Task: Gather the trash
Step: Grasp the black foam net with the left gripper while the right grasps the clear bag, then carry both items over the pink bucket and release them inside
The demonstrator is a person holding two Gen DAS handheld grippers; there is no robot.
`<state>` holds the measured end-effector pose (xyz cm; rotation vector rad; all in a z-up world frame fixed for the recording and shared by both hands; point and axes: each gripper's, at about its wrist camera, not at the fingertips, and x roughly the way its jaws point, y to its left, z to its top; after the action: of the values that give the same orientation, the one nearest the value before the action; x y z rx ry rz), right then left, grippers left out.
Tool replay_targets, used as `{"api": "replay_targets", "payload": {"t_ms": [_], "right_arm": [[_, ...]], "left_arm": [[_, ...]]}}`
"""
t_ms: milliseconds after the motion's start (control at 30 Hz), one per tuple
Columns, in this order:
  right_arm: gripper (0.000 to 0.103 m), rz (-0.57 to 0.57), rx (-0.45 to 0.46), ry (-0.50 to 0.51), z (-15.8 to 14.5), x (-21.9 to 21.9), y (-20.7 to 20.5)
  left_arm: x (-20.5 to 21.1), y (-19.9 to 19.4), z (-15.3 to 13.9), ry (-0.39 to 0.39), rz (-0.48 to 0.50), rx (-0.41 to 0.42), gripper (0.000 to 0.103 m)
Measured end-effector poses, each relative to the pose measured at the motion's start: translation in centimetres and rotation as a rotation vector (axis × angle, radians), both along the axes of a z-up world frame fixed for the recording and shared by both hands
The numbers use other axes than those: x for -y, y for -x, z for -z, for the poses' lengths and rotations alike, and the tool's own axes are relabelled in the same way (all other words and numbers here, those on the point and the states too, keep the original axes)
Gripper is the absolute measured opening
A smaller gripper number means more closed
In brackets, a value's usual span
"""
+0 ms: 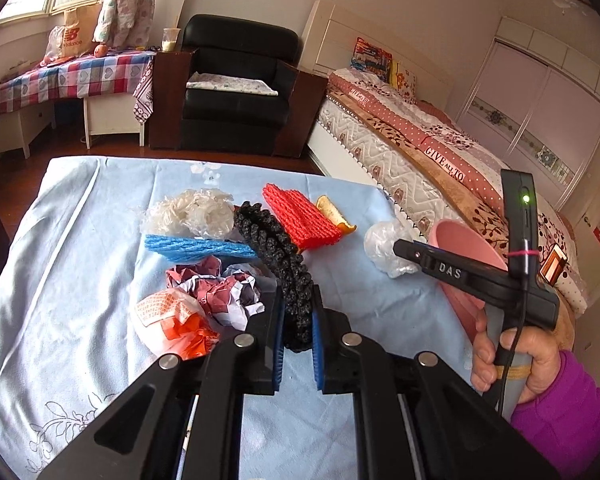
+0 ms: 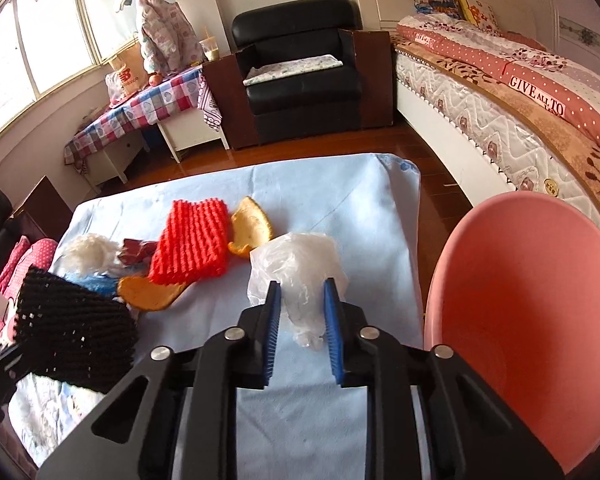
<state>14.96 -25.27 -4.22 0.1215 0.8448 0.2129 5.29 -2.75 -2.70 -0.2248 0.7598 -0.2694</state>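
1. Gripping 2 pieces at once: left tool (image 1: 296,320) is clenched on the black foam net (image 1: 278,248), pads pinching its near end; right tool (image 2: 302,320) has the clear plastic bag (image 2: 296,268) betw. its blue pads, jaws narrowed onto it. Looks pinched, though the film is thin and only the bag's lower tail sits betw. the pads.
2. Pink basin (image 2: 540,320) stands at the right edge of the counter (image 2: 340,200), just beside the bag; prob. where the trash goes.
3. Right side first: shortest trip. Confirm the bite is on bunched film, not 1 loose layer, then lift straight up before swinging over the rim.
4. Carry w/ tool pointing down so the bag hangs clear of the basin wall; let go only once it is well inside.
5. Left side: black net is long and its far end lies against the red foam net (image 1: 300,216) and blue foam net (image 1: 196,246). Lift slowly so neighbours aren't dragged off the cloth.
6. Keep the 2 tools apart on the way over; left one crosses towards the right, so stagger the drops.
7. Remaining on the counter: white plastic wad (image 1: 190,214), crumpled paper (image 1: 220,292), orange-white wrapper (image 1: 172,324), peel (image 1: 334,214).
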Motion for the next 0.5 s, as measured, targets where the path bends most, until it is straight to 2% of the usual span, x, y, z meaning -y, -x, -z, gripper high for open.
{"api": "replay_targets", "payload": {"t_ms": [500], "right_arm": [[0.017,-0.050,0.125,-0.124,-5.0,0.2,9.4]], "left_arm": [[1.7,2.6,-3.7,-0.016,0.002,0.090,0.010]]}}
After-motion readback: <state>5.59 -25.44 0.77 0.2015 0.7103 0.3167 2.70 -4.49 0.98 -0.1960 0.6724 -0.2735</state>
